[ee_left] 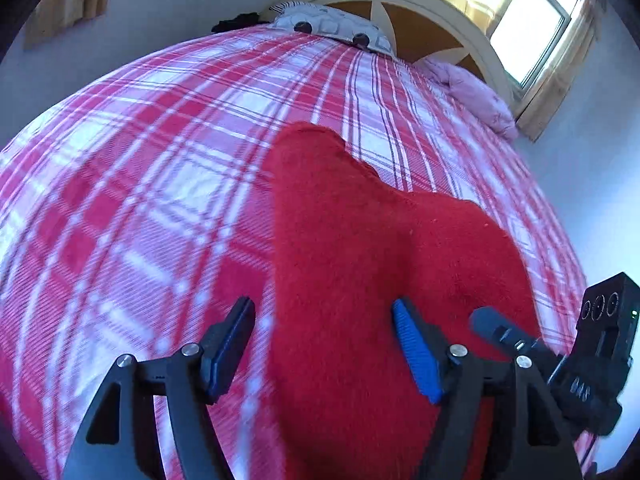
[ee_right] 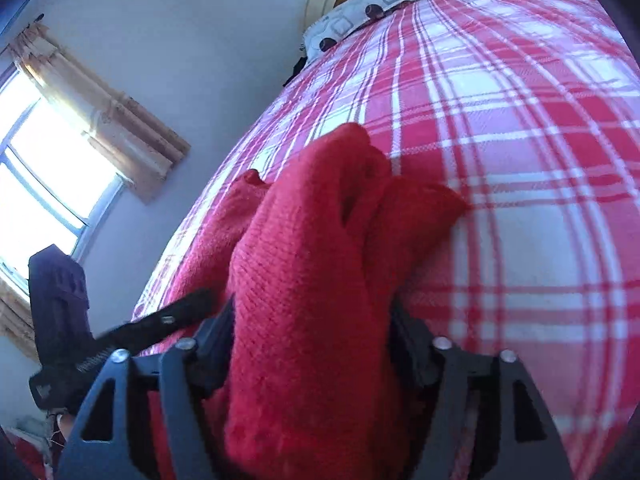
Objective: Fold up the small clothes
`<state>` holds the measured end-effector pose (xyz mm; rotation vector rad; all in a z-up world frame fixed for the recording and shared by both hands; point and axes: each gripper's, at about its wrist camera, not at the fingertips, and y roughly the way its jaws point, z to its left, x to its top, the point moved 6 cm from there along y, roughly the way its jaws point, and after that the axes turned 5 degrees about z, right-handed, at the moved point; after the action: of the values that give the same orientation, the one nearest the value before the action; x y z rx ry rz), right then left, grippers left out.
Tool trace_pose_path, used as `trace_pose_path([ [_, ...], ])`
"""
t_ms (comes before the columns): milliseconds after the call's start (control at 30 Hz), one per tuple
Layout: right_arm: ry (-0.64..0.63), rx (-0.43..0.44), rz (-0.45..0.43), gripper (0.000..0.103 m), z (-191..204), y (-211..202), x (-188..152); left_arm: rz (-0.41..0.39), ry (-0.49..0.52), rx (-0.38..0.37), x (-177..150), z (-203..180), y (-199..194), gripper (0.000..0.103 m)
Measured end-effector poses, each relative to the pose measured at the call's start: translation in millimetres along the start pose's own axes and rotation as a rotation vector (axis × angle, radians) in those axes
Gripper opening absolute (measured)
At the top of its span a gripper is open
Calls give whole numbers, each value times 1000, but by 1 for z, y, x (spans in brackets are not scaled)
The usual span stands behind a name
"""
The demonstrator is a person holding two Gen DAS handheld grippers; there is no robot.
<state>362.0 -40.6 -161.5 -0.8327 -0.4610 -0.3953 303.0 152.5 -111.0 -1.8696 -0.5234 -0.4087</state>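
The left gripper (ee_left: 324, 344) sits lowest in the left wrist view, jaws spread wide, nothing pinched; the red knit garment (ee_left: 360, 248) runs up between and under them without being pressed by the blue pads (ee_left: 416, 352). In the right wrist view the right gripper (ee_right: 312, 344) is seen at the bottom with a thick fold of the same garment (ee_right: 304, 240) bulging between its fingers. The jaws look parted there too, so it reads as let go, though the pads are mostly hidden by the knit. The garment lies bunched on the plaid bedspread (ee_left: 140, 160), centre of both frames.

Looks like a fold has been laid down. Probably best if both tools are backed straight out so the knit isn't dragged, then the lumpy top layer gets flattened.
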Motion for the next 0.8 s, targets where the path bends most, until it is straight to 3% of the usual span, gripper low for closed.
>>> trace_pose_path([
  [100,30,-20,-102,76,-5,-47,-10,-46,-10,21,-21,17,-31,73],
  [200,41,5,-136,76,-2,-79,-29,-21,-41,-43,-50,21,-39,73],
  [267,6,-5,-108,76,8,-81,-43,-19,-47,-66,-59,18,-37,73],
  [367,-51,-91,2,77,18,-58,-64,12,-89,-61,-75,15,-29,73],
  [467,-21,-103,56,78,15,-40,-83,-16,-115,-52,-81,13,-31,73],
  [533,-34,-139,36,71,17,-41,-86,-18,-75,-3,-81,8,-27,74],
  [567,-27,-142,46,58,17,-40,-86,-16,-63,19,-80,5,-25,74],
  [600,-5,-111,65,37,16,-38,-86,-13,-56,39,-80,1,-25,74],
  [633,50,-32,110,32,14,-33,-88,-8,-57,45,-78,2,-24,74],
  [700,100,4,120,27,5,-35,-88,8,-54,56,-78,1,-24,74],
  [800,140,-11,81,27,-11,-50,-85,16,23,78,-80,-4,-32,74],
])
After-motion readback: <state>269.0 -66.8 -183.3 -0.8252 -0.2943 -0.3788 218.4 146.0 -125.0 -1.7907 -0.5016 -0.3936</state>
